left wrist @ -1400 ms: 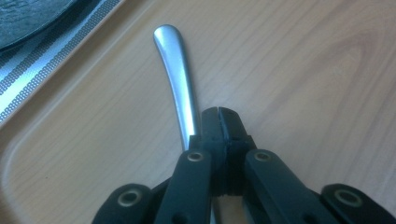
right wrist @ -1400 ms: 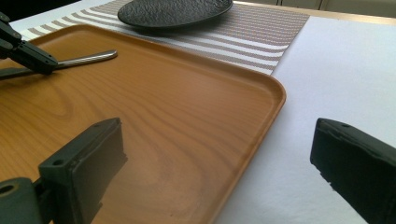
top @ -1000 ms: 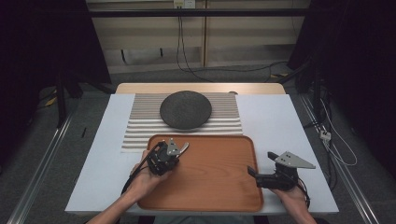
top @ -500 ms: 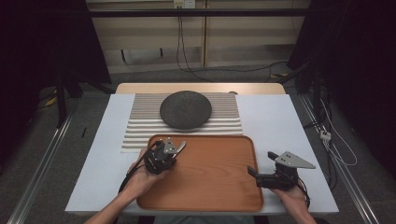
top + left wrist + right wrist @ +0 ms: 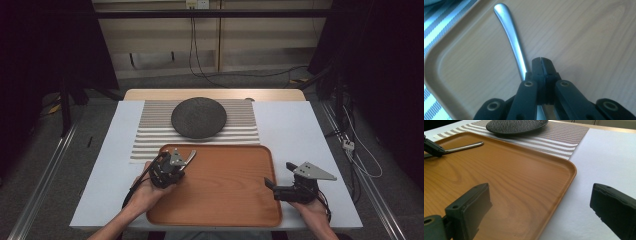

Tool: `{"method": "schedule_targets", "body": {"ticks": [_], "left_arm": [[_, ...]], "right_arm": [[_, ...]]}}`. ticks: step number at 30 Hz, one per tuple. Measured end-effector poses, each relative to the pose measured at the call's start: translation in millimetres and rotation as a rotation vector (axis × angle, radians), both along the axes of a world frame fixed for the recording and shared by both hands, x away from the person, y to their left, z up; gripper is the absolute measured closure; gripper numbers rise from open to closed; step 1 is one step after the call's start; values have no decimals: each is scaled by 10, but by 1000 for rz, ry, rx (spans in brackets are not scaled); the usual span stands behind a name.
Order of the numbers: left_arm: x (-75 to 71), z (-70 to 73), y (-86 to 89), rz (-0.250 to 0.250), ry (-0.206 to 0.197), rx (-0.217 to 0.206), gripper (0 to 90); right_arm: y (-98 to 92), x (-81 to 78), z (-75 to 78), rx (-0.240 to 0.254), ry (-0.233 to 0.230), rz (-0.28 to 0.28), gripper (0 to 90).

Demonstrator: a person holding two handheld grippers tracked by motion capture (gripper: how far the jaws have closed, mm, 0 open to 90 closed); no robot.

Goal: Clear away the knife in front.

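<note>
Clamping a metal utensil handle [image 5: 510, 37] near the far-left corner of the wooden tray [image 5: 225, 200], the left gripper [image 5: 170, 167] has its jaws pressed together, with the handle running out past them just beside their tips. What sort of utensil it is cannot be told, because its working end is hidden under the gripper. In the left gripper view the handle seems to sit at the side of the jaw tips and not squarely between them, so the hold looks thin; any lift or twist could let the smooth metal slide or pivot out and drop back onto the tray.

The right gripper [image 5: 272, 184] rests at the tray's right edge with its jaws spread wide and nothing between them, one jaw over the tray and the other over the white worktop [image 5: 290, 130]. A careless close or push from there could catch the rim and shove the tray, jolting the utensil.

Beyond the tray's far edge lies a striped placemat [image 5: 150, 132] with a dark round plate [image 5: 199, 117] on it. If the utensil is carried that way, its free end could knock the raised tray rim or strike the plate.
</note>
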State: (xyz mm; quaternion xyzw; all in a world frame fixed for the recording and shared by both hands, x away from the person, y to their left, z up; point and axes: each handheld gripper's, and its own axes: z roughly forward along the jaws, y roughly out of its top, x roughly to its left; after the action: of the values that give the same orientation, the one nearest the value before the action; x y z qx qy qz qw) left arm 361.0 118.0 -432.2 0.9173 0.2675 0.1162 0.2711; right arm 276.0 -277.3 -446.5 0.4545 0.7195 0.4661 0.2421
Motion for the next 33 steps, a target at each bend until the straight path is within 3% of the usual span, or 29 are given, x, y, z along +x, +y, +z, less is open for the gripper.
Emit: {"method": "schedule_targets", "body": {"ticks": [2,9,14,27,33], "left_arm": [[11,3,41,8,16,-7,900],[8,-6,58,39,19,-31,900],[24,8,86,47,22,-4,900],[2,26,260,113,42,13,900],[-31,25,370,143,56,-4,900]], "right_arm": [[4,3,-2,3,2,-1,30],[2,1,-3,-1,2,3,30],[1,-3,-1,0,1,3,30],[-1,-4,1,3,0,-1,30],[10,0,-3,2,5,1,30]]}}
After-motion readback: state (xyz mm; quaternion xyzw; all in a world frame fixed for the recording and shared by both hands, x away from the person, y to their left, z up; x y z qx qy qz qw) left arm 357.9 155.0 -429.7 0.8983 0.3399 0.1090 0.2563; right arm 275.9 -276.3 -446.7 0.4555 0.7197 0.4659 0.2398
